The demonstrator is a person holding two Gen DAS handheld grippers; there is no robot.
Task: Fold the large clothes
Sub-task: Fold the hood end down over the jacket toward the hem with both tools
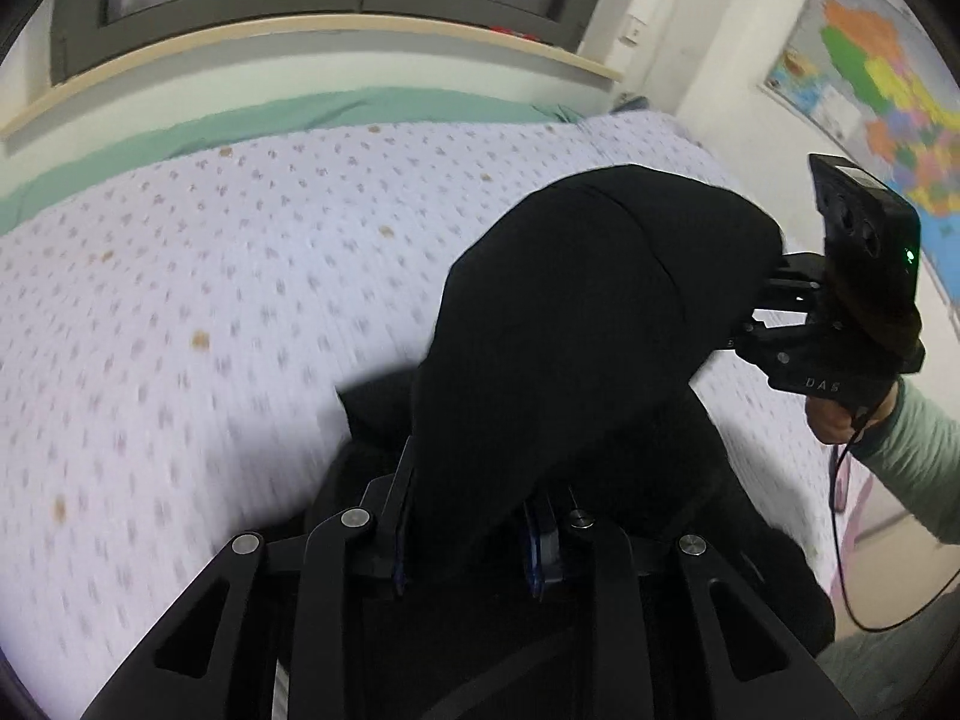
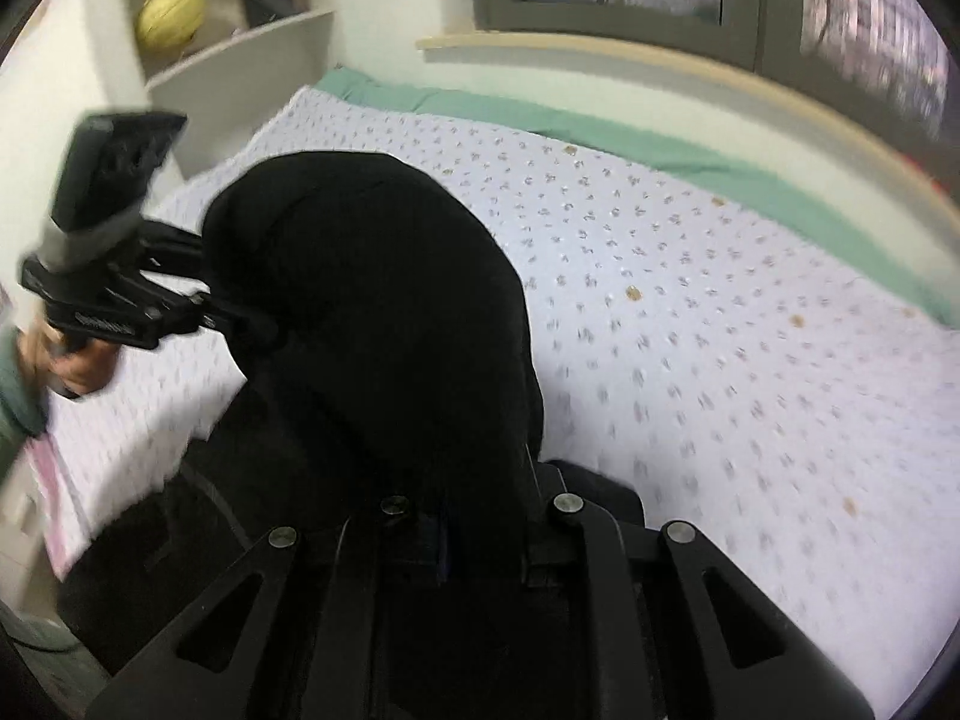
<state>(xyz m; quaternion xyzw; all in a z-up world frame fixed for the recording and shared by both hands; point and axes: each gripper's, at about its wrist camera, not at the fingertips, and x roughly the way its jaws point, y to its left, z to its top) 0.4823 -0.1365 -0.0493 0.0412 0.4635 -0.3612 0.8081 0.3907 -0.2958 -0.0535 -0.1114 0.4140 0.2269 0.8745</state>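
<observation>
A black garment (image 1: 588, 312) is lifted above the bed, stretched in a hump between both grippers. In the left wrist view my left gripper (image 1: 474, 522) is shut on one edge of it, the fingertips buried in the cloth. My right gripper (image 1: 771, 312) bites into the far right end, held by a hand (image 1: 834, 420). In the right wrist view the black garment (image 2: 384, 312) drapes over my right gripper (image 2: 480, 516), which is shut on it. My left gripper (image 2: 240, 315) clamps the other end at the left. More black cloth hangs below.
The bed (image 1: 180, 300) has a white dotted cover, also seen at the bed (image 2: 720, 360), with a green sheet (image 1: 360, 108) along the far side. A window ledge (image 1: 300, 42), a wall map (image 1: 870, 78) and a shelf with a yellow ball (image 2: 171, 15) surround it.
</observation>
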